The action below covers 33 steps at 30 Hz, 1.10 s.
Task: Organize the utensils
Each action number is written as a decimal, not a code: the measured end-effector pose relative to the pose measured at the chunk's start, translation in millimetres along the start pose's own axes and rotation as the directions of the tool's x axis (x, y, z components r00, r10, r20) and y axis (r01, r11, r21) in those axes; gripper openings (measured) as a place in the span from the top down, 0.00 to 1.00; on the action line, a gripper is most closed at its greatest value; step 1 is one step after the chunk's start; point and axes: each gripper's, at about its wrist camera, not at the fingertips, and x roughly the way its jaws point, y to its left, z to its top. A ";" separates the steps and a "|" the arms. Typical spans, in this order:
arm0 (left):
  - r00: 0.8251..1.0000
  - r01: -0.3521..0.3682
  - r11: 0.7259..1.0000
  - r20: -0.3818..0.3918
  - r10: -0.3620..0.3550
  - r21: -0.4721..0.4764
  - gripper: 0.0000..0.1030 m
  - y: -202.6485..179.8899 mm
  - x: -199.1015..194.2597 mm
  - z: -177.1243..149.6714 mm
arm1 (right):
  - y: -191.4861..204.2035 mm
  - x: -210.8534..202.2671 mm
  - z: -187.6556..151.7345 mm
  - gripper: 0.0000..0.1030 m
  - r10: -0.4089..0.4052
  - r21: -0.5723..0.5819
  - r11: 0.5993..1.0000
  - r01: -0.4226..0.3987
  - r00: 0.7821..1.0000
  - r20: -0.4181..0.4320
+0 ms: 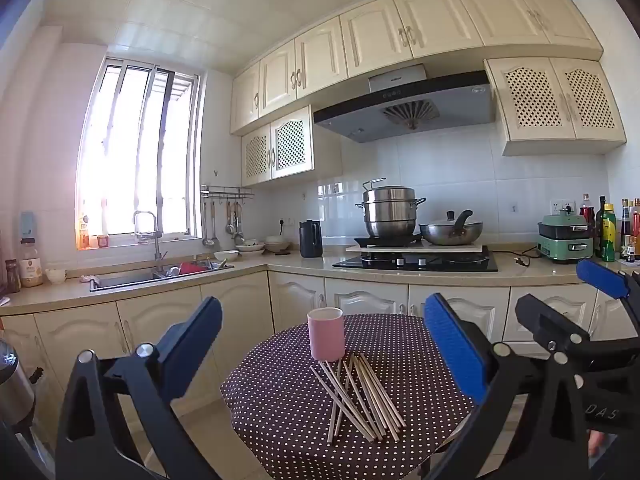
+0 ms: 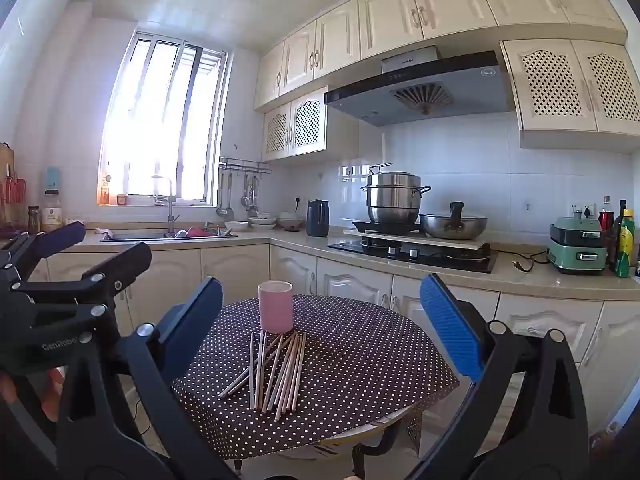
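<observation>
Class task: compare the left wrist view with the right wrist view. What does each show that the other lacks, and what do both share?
Only the left wrist view: a steel flask at its left edge. Only the right wrist view: a wooden board on the far-left wall. Both: the pink cylindrical cup, loose wooden chopsticks, the dark polka-dot tablecloth, and the open left gripper and right gripper, both empty.

Matt pink cup [image 1: 325, 333]; wooden chopsticks [image 1: 360, 396]; dotted cloth tablecloth [image 1: 280, 400].

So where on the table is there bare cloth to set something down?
Bare dotted cloth lies right of the chopsticks toward the table edge, and a smaller patch left of the pink cup. The middle is crowded: chopsticks fan out from the cup's base toward the near edge.
</observation>
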 end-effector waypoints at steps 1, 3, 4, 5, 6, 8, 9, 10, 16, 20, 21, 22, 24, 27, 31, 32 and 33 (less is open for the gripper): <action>1.000 0.001 1.000 0.000 -0.001 -0.001 0.04 -0.1 0.1 0.0 | 0.3 0.1 -0.1 0.06 0.000 -0.003 1.000 0.000 1.000 -0.001; 1.000 0.003 1.000 0.000 -0.003 -0.004 0.04 -0.7 0.3 0.0 | 0.5 0.0 -0.5 0.06 -0.001 -0.005 1.000 0.001 1.000 0.000; 1.000 0.003 1.000 0.000 -0.003 -0.004 0.04 -1.2 0.4 0.0 | 0.5 -0.1 -0.7 0.06 -0.002 -0.005 1.000 0.002 1.000 0.001; 1.000 0.004 1.000 0.000 -0.004 -0.005 0.04 -1.8 0.6 0.0 | 0.5 -0.1 -1.0 0.06 -0.003 -0.005 1.000 0.003 1.000 0.001; 1.000 0.005 1.000 -0.001 -0.005 -0.005 0.04 -2.6 0.7 0.1 | 0.4 -0.2 -1.3 0.06 -0.004 -0.005 1.000 0.004 1.000 0.001; 1.000 0.008 1.000 -0.001 -0.008 -0.005 0.04 -4.1 0.8 0.1 | 0.7 0.1 -1.6 0.06 -0.003 -0.002 1.000 0.003 1.000 0.000; 1.000 0.004 1.000 -0.001 -0.004 -0.001 0.04 -0.7 2.7 -6.8 | 0.5 -0.1 -1.4 0.06 -0.003 -0.002 1.000 0.003 1.000 0.000; 1.000 0.003 1.000 -0.001 -0.003 0.001 0.04 -1.4 2.7 -7.6 | 5.6 4.6 -2.6 0.06 -0.003 -0.002 1.000 0.003 1.000 -0.001; 1.000 -0.001 1.000 -0.006 0.001 -0.004 0.04 -2.3 3.2 -5.2 | 2.9 3.7 -5.4 0.06 -0.003 0.001 1.000 0.003 1.000 0.000; 1.000 -0.001 1.000 -0.005 0.001 -0.004 0.04 -1.9 2.7 -4.6 | 1.2 1.6 -4.7 0.06 -0.001 0.004 1.000 0.001 1.000 -0.002; 1.000 -0.001 1.000 -0.005 0.001 -0.004 0.04 -1.9 2.7 -4.8 | 1.9 1.3 -5.1 0.06 -0.001 0.003 1.000 0.001 1.000 -0.002; 1.000 -0.001 1.000 -0.005 0.001 -0.005 0.04 -1.4 2.8 -4.5 | 0.9 1.7 -4.3 0.06 -0.001 0.004 1.000 0.001 1.000 -0.003; 1.000 -0.001 1.000 -0.005 0.001 -0.007 0.04 -1.1 2.2 -5.0 | 1.4 1.4 -4.8 0.06 0.000 0.005 1.000 0.000 1.000 -0.003; 1.000 -0.002 1.000 -0.005 0.001 -0.008 0.04 0.1 2.1 -4.9 | 1.8 1.8 -4.6 0.06 -0.001 0.003 1.000 0.001 1.000 -0.003; 1.000 -0.001 1.000 -0.004 0.001 -0.010 0.04 1.6 0.9 -5.0 | 1.7 1.9 -4.3 0.06 -0.001 0.003 1.000 0.001 1.000 -0.004; 1.000 -0.002 1.000 -0.004 0.002 -0.009 0.04 1.8 0.8 -5.0 | 1.3 1.9 -3.8 0.06 -0.001 0.004 1.000 0.001 1.000 -0.004; 1.000 -0.003 1.000 -0.003 0.003 -0.010 0.04 2.3 0.3 -5.0 | 1.6 1.9 -3.9 0.06 -0.001 0.004 1.000 0.001 1.000 -0.005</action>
